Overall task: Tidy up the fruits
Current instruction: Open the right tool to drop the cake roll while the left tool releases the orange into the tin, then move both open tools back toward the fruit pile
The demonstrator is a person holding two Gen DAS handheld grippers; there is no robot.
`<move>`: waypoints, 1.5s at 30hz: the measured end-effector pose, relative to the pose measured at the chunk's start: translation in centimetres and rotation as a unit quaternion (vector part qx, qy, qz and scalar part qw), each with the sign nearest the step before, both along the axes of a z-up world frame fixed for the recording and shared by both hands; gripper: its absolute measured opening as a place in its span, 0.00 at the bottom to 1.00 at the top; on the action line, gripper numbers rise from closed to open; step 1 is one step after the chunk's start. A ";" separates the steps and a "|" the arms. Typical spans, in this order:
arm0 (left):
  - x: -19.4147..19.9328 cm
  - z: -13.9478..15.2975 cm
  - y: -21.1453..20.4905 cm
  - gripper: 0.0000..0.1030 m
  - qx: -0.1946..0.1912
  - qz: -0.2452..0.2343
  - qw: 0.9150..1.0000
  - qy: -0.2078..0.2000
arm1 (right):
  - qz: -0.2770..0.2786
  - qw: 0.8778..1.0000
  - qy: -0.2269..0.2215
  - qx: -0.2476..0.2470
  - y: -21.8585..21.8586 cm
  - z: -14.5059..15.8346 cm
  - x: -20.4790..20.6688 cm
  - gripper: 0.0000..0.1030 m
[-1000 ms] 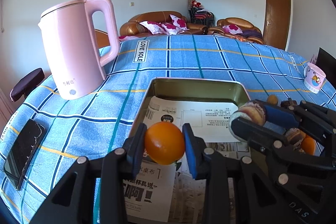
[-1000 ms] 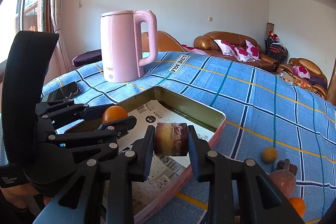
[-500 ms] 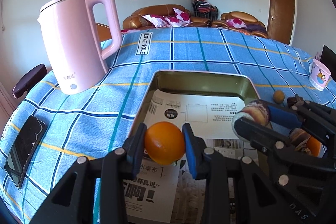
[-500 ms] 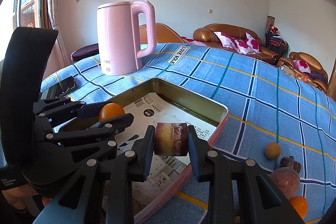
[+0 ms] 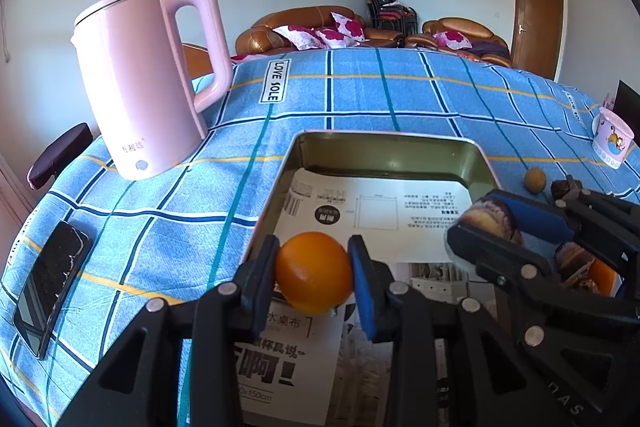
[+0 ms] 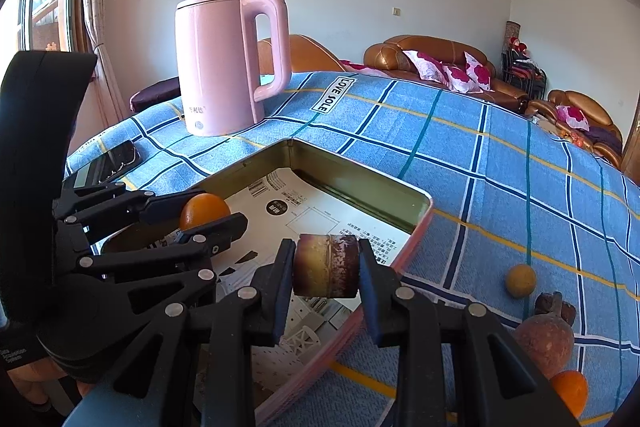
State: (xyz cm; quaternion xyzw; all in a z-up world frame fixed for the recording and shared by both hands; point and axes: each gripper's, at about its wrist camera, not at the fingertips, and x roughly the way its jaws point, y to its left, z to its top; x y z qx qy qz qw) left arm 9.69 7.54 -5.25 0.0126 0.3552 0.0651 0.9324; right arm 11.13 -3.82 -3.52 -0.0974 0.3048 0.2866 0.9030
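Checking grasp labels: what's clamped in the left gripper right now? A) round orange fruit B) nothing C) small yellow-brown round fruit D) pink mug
A: the left gripper is closed on the round orange fruit, pads pressing both of its sides, held above the paper-lined metal tray; the right wrist view shows the same orange fruit between its fingers.

Each camera rides just behind its own fingers, close above the tin's near end, angled down across the table toward the far sofas. The left view faces straight over the tin [image 5: 384,151]; the right view looks from the right, angled leftward. Both share the tin, kettle [image 5: 148,79], phone [image 6: 108,163] and each other's gripper.
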 end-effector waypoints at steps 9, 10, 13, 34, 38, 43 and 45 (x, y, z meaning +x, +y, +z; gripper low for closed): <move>-0.7 0.5 -0.1 0.42 0.010 0.010 1.000 -0.017 | -0.012 1.000 -0.012 0.002 -0.3 0.2 -0.4 0.35; -0.8 0.5 -0.1 0.43 0.009 0.011 1.000 -0.020 | -0.014 1.000 -0.013 0.003 -0.4 0.2 -0.4 0.36; -0.9 0.6 0.0 0.46 0.005 0.010 1.000 -0.024 | -0.020 1.000 -0.015 0.011 -0.8 0.4 -0.4 0.39; -3.9 2.3 -3.1 0.81 -0.023 -0.023 0.997 -0.069 | -0.069 0.996 -0.055 0.035 -7.7 2.0 -3.6 0.56; -4.8 2.6 -4.5 0.87 -0.036 -0.036 0.996 -0.077 | -0.092 0.994 -0.048 0.024 -10.7 1.6 -4.6 0.57; -5.9 2.5 -7.2 0.88 -0.043 -0.070 0.994 -0.078 | -0.126 0.991 -0.038 0.011 -14.4 0.8 -5.8 0.57; -6.2 2.4 -8.4 0.88 -0.040 -0.082 0.993 -0.077 | -0.131 0.991 -0.029 0.004 -15.4 0.2 -6.1 0.57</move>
